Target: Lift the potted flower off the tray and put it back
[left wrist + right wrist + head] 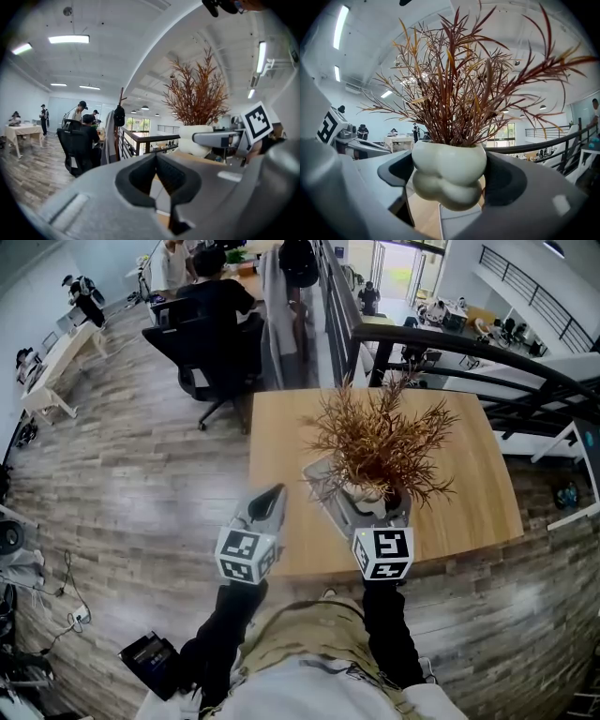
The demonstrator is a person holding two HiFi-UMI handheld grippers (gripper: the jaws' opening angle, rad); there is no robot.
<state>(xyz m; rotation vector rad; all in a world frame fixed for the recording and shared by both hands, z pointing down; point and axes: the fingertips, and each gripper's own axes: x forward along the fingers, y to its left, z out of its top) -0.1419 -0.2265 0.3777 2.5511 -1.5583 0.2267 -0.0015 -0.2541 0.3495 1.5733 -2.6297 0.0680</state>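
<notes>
right claw clamps the lumpy cream pot of rust-brown dried flower upright, seemingly just above the flat grey tray; left claw, closed and empty, left of the tray.

I can read no words, brands or numbers anywhere, on the desk or around it. The only printed marks are the black-and-white square markers, one on my left tongs and one on my right tongs. They are block patterns, not letters.
</notes>
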